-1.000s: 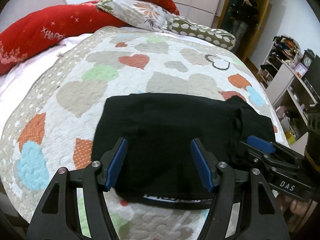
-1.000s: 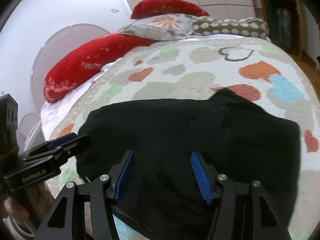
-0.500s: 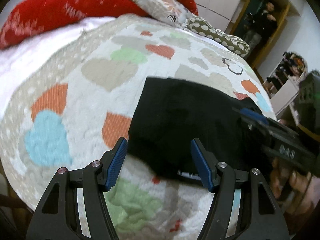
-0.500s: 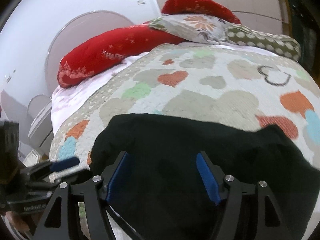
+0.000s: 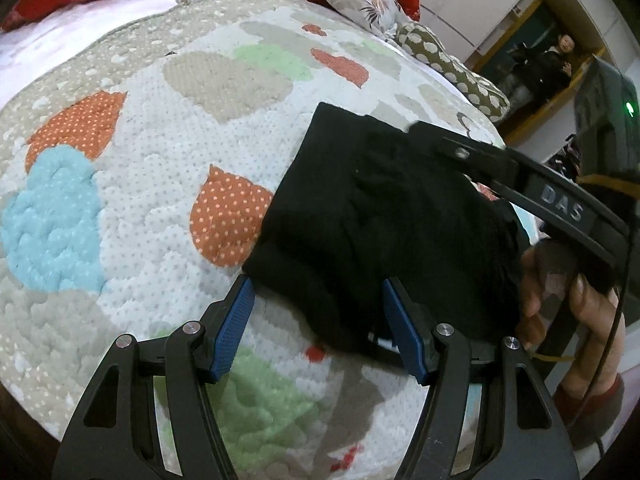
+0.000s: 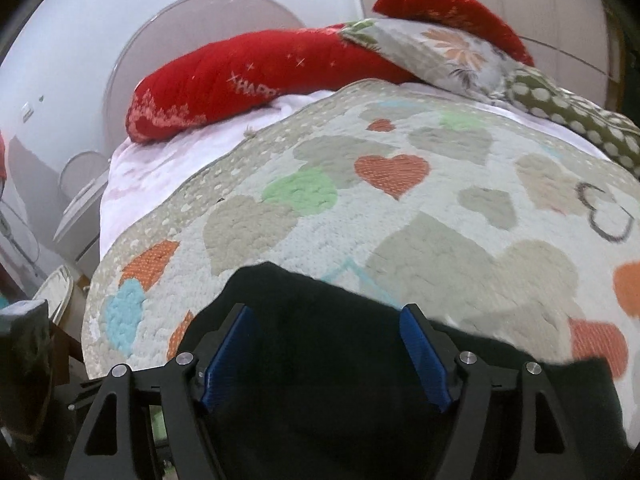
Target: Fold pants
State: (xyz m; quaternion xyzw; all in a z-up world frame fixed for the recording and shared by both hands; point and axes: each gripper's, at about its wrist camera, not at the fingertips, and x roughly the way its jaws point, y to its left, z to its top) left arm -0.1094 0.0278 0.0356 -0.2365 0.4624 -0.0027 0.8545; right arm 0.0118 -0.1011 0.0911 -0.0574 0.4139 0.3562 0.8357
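The black pants (image 5: pixel 380 232) lie folded into a compact block on the heart-patterned quilt (image 5: pixel 168 168) near the bed's front edge. My left gripper (image 5: pixel 318 320) is open, its blue pads either side of the block's near left corner. My right gripper (image 6: pixel 326 352) is open and low over the pants (image 6: pixel 328 380), pads spread above the black cloth. In the left wrist view the right gripper's body (image 5: pixel 560 204) reaches over the pants from the right, held by a hand (image 5: pixel 560 300).
Red pillows (image 6: pixel 240 80), a floral pillow (image 6: pixel 440 52) and a spotted pillow (image 6: pixel 580 112) line the head of the bed. A white headboard (image 6: pixel 200 20) stands behind. A person stands in a doorway (image 5: pixel 548 60) at far right. The quilt (image 6: pixel 400 200) stretches beyond the pants.
Both grippers have swung left and dropped closer to the pants. The left one now frames the block's left corner. The right one has moved in over the cloth. Both stay open.
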